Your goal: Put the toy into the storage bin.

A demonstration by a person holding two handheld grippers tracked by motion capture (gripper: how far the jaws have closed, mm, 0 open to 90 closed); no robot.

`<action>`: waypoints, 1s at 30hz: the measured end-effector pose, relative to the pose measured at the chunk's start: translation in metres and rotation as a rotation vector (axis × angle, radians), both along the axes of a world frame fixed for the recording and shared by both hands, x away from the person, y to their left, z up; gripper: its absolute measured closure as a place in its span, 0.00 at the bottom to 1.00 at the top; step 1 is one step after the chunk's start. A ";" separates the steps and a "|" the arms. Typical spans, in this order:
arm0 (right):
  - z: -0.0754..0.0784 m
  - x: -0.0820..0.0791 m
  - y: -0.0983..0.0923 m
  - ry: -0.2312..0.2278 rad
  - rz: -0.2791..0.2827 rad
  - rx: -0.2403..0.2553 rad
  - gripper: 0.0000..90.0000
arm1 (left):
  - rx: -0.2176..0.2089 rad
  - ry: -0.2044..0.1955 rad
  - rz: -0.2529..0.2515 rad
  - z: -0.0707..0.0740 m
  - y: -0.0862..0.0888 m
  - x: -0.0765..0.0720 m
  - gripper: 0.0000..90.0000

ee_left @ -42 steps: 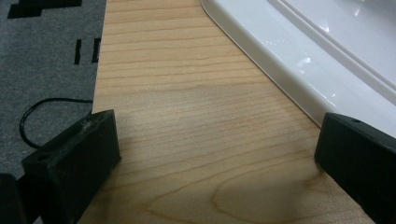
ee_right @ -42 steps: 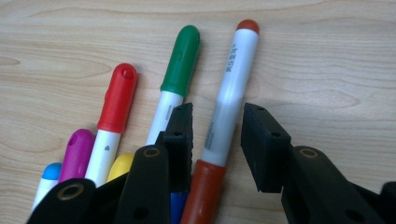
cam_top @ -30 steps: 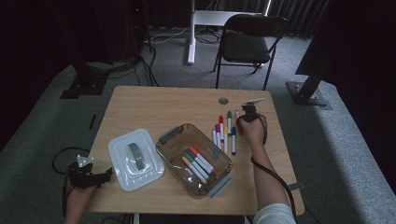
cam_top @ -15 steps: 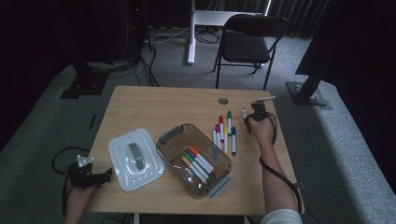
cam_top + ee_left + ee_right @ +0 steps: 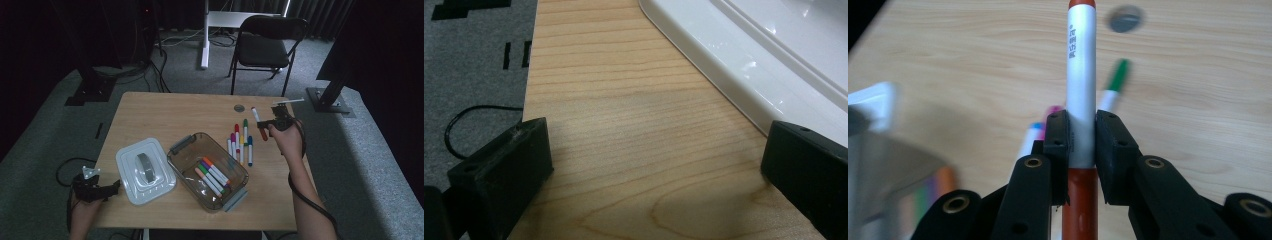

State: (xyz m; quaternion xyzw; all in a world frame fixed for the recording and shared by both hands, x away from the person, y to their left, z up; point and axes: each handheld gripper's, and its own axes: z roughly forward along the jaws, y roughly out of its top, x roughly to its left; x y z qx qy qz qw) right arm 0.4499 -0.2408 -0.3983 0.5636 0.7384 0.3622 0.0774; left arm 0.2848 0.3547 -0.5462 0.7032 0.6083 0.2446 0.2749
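My right gripper point(image 5: 263, 126) hangs above the table's right side, shut on a red-and-white marker point(image 5: 258, 120) that points up and away. In the right gripper view the pads point(image 5: 1057, 140) of that gripper point(image 5: 1081, 145) clamp the marker point(image 5: 1081, 75) at its middle. Several coloured markers point(image 5: 240, 142) lie in a row on the table point(image 5: 165, 115) just left of that hand. More markers point(image 5: 212, 175) lie inside a clear container point(image 5: 173, 161). My left gripper point(image 5: 111, 189) rests at the table's front left corner, open and holding nothing point(image 5: 656, 150), beside a white lid point(image 5: 774, 50).
The white lid point(image 5: 145, 170) with a grey handle lies left of the container. A round grey grommet point(image 5: 239, 107) sits in the tabletop near the far edge. A black folding chair point(image 5: 265, 45) stands beyond the table. Cables trail on the grey carpet.
My right hand has risen off the table with the red marker in its jaws, drifting a little right and away from the marker row. The left hand has stayed put.
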 end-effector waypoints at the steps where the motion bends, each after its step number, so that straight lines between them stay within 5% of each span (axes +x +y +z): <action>1: 0.005 -0.005 0.005 -0.012 0.022 0.005 0.85 | 0.000 0.000 0.000 0.000 0.000 0.000 0.01; 7: 0.028 -0.032 0.041 -0.060 0.159 0.039 0.85 | 0.000 0.000 0.000 0.000 0.000 0.000 0.01; 14: 0.032 -0.051 0.081 -0.068 0.282 0.047 0.85 | 0.001 -0.001 0.000 0.000 0.000 0.000 0.00; 24: 0.027 -0.076 0.126 -0.025 0.437 0.044 0.85 | 0.000 -0.001 0.000 0.000 0.000 0.000 0.01; 30: 0.014 -0.085 0.147 0.039 0.493 0.034 0.85 | 0.001 -0.001 0.000 0.000 0.000 0.000 0.01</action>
